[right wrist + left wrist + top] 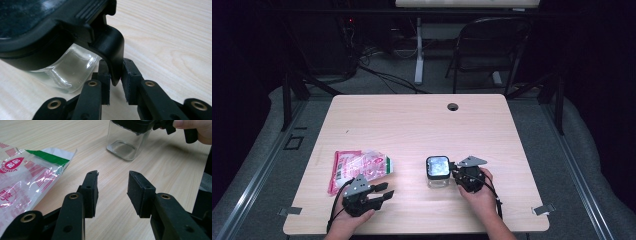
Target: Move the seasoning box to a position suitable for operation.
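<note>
High view counts two claws, one clear jar (438,172) and one snack bag (357,169) on the wooden desk (422,125), with one round cable hole (453,106) near its far edge and one folding chair (489,42) on the floor beyond. The jar stands upright near the middle of the desk's near half, capped by one black lid (438,166) with a shiny centre. The right claw (458,175) comes at it from the right side; in the right gripper view its two jaws sit either side of the lid's black latch tab (113,57), pinching it between the pads, while the lid and the jar's wall run out of the picture at the top and left. The left claw (384,191) rests low on the desk just in front of the bag, its jaws about half apart with nothing between them, as the left gripper view shows plainly. There the bag (27,177) is cut off at the left edge, its red print too crumpled to read, and the jar's top is cropped. Both forearms leave the high view at the bottom
</note>
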### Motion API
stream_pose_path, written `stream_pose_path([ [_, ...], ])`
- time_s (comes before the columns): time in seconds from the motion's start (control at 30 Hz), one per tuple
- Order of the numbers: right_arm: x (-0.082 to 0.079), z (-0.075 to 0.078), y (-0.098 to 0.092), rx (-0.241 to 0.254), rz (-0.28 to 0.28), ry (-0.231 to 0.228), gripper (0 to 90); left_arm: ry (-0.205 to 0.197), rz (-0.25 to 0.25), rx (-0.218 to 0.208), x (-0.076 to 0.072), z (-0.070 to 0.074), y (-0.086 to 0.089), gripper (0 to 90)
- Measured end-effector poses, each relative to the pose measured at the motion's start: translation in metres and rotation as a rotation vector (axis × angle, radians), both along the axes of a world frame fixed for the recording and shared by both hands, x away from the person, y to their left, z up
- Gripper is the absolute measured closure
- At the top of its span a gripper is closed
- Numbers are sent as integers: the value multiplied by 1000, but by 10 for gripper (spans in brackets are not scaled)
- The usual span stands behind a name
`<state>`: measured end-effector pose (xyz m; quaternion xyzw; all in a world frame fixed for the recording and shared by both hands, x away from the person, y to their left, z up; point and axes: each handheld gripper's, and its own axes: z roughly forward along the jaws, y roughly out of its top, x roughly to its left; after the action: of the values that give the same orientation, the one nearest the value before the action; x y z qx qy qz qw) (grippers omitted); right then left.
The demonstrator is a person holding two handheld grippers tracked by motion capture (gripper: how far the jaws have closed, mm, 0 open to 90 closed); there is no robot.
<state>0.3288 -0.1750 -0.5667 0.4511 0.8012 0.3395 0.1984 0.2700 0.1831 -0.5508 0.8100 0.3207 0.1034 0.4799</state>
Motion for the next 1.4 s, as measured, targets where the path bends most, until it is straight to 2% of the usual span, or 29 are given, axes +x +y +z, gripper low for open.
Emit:
stream_pose_path([
  [0.43, -22, 3, 15, -13, 69, 33, 768, -11, -2, 12, -1, 2, 2, 594],
  [0.57, -29, 4, 21, -38, 99, 38, 768, -7, -2, 14, -1, 2, 1, 593],
  [0.83, -36, 4, 29, -40, 154, 35, 766, -13, 0, -3, 0, 1, 2, 563],
  [0.97, -36, 4, 32, -37, 173, 37, 765, 2, 1, -4, 0, 1, 2, 563],
  [1.17, -36, 4, 34, -14, 198, 47, 736, 4, -4, -6, 1, 0, 1, 558],
  [1.3, -38, 9, 31, 61, 208, 59, 635, 12, 1, -9, 1, 1, 1, 552],
  [1.37, -38, 11, 30, 69, 209, 58, 620, 17, 3, -12, 1, 1, 1, 549],
  [1.4, -42, 15, 27, 81, 214, 47, 584, 21, 16, -12, 1, 0, 2, 545],
])
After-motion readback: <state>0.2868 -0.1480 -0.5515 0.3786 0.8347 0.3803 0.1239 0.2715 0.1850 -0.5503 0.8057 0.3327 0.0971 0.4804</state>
